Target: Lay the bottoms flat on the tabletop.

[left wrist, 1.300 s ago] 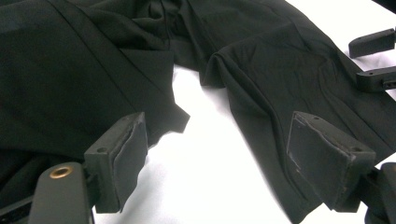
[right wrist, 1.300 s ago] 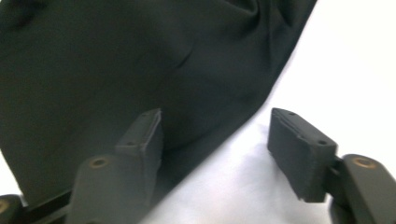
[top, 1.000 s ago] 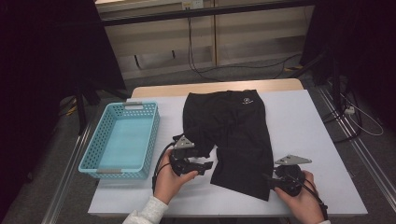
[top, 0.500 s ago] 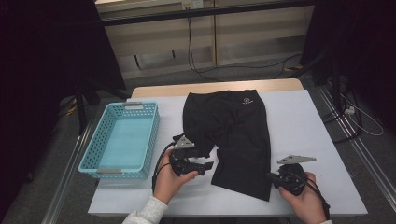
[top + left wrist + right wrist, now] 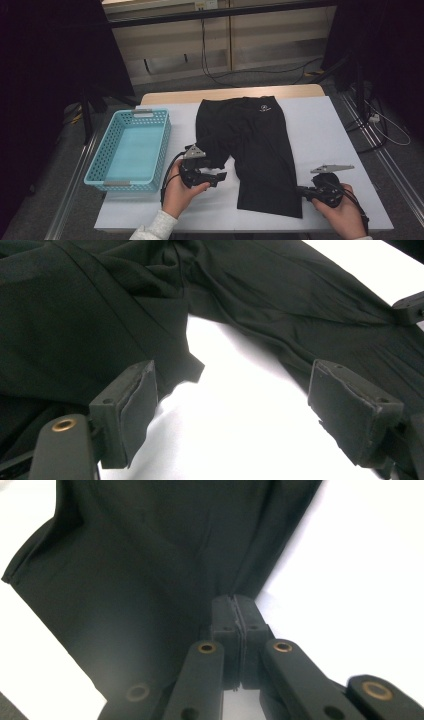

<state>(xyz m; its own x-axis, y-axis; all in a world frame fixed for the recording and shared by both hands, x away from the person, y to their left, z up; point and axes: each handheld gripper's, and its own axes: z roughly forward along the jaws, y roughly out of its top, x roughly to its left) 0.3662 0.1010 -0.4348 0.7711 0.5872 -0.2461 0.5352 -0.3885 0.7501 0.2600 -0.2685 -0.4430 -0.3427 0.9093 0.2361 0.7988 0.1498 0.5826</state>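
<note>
A pair of black shorts [image 5: 250,140] lies flat on the white table [image 5: 330,130], waistband at the far side. The left leg is bunched up short, and the right leg reaches down toward the near edge. My left gripper [image 5: 221,177] rests open on the table just below the bunched leg; in the left gripper view its jaws [image 5: 235,390] stand wide apart on either side of bare table, with the shorts [image 5: 75,315] beyond them. My right gripper [image 5: 301,190] is shut on the outer edge of the right leg, its jaws [image 5: 233,602] pressed together on the shorts [image 5: 150,555].
A light blue plastic basket [image 5: 95,172], with nothing in it, stands at the table's left side. Bare white table lies to the right of the shorts. Cables run across the floor beyond the table's far edge.
My right gripper has shifted slightly to the right, drawing the right leg's lower edge outward with it. The left gripper has stayed in place.
</note>
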